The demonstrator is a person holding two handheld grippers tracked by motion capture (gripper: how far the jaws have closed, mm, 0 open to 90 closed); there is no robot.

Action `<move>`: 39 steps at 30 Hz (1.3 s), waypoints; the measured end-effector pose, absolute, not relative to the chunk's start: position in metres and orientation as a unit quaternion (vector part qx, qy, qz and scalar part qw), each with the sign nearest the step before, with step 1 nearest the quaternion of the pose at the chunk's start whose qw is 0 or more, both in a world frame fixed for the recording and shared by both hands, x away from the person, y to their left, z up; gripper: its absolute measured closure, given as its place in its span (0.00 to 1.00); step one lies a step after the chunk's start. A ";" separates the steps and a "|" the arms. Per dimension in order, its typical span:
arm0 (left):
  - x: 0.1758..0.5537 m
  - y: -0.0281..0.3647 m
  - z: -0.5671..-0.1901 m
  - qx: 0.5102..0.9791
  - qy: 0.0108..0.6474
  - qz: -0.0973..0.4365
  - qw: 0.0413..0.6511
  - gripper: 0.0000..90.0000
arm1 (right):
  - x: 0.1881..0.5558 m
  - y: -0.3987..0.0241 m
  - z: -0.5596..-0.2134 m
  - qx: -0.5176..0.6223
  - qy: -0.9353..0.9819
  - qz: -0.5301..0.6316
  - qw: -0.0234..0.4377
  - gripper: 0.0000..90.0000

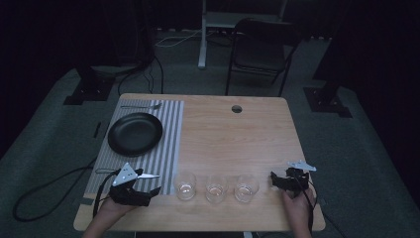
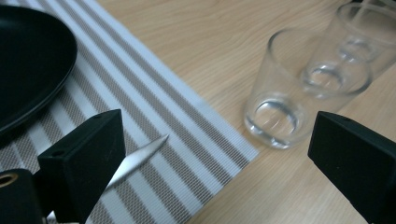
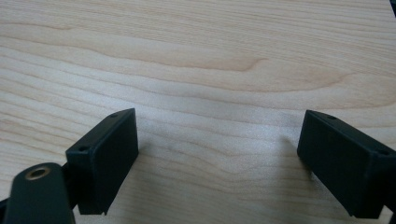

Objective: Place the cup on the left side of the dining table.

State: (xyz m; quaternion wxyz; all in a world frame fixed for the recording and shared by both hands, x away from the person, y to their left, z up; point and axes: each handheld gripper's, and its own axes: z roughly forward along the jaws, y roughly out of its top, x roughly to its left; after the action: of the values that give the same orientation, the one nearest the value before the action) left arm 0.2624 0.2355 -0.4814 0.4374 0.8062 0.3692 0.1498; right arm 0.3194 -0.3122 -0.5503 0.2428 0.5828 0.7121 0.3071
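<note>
Altogether, two grippers sit at the near edge of the wooden table [image 1: 237, 134], one in each hand. Just ahead of the left gripper [image 2: 215, 154], whose jaws stand wide apart with nothing clamped between them, a single knife [image 2: 137, 158] lies on the striped placemat [image 2: 154, 107]; its blade tip pokes out from behind the jaw on the left of that gripper's view, and whether it touches the jaw I cannot tell. Further ahead and off to that same side rests one black plate [image 1: 134, 133], and beyond the plate one more piece of cutlery [image 1: 141, 106] lies at the mat's far end. Three clear, empty glasses [image 1: 216, 188] stand in a row between the two grippers, the nearest [image 2: 280, 93] just off the mat's edge. The right gripper [image 3: 217, 161] is likewise open, its jaws spread over bare wood with nothing between them, and the glasses lie just beside it toward the left gripper.
</note>
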 end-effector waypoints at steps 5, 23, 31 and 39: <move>0.264 0.229 -0.473 0.810 0.353 0.148 0.443 0.05 | 0.319 -0.312 -0.550 0.583 0.712 0.307 0.243 0.13; 0.273 0.199 -0.452 0.829 0.304 0.144 0.448 0.06 | 0.319 -0.312 -0.550 0.582 0.712 0.307 0.243 0.13; 0.276 0.181 -0.448 0.840 0.283 0.138 0.441 0.06 | 0.319 -0.312 -0.550 0.582 0.712 0.307 0.243 0.13; 0.281 0.169 -0.444 0.847 0.270 0.135 0.439 0.06 | 0.319 -0.312 -0.550 0.582 0.712 0.307 0.243 0.13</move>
State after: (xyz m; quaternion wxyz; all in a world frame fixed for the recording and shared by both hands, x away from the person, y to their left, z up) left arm 0.2808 0.1687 -0.4436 0.4387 0.8466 0.2696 0.1347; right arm 0.3195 -0.3124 -0.5504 0.2434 0.5821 0.7124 0.3073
